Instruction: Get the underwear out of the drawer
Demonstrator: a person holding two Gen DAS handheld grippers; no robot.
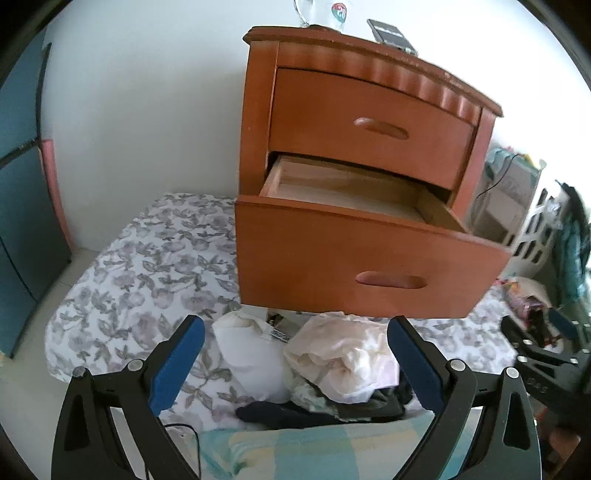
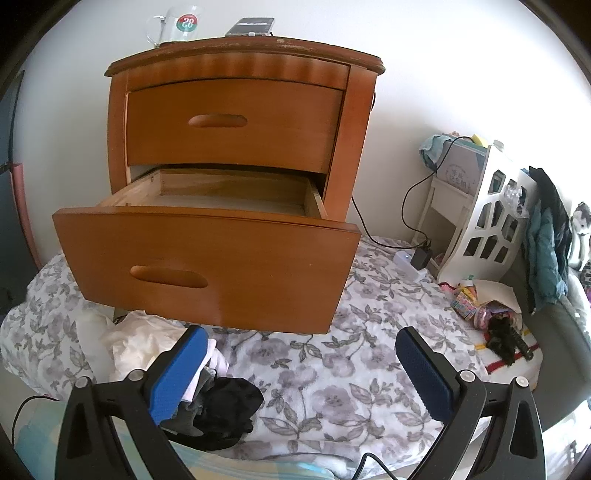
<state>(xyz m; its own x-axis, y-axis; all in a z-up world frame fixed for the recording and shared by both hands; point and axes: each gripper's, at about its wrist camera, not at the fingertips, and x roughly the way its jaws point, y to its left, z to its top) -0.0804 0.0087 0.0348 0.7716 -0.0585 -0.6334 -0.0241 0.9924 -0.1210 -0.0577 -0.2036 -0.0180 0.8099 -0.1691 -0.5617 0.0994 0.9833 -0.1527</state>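
Underwear lies piled on the floral bedsheet below the nightstand's pulled-out bottom drawer. Left claw and right claw both gape, holding nothing.

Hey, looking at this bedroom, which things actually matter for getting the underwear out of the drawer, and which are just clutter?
For the job:
open lower drawer
underwear pile on the floral sheet
left hand-held gripper, open
right hand-held gripper, open

Just lying about:
glass mug
phone
charger plug
white rack
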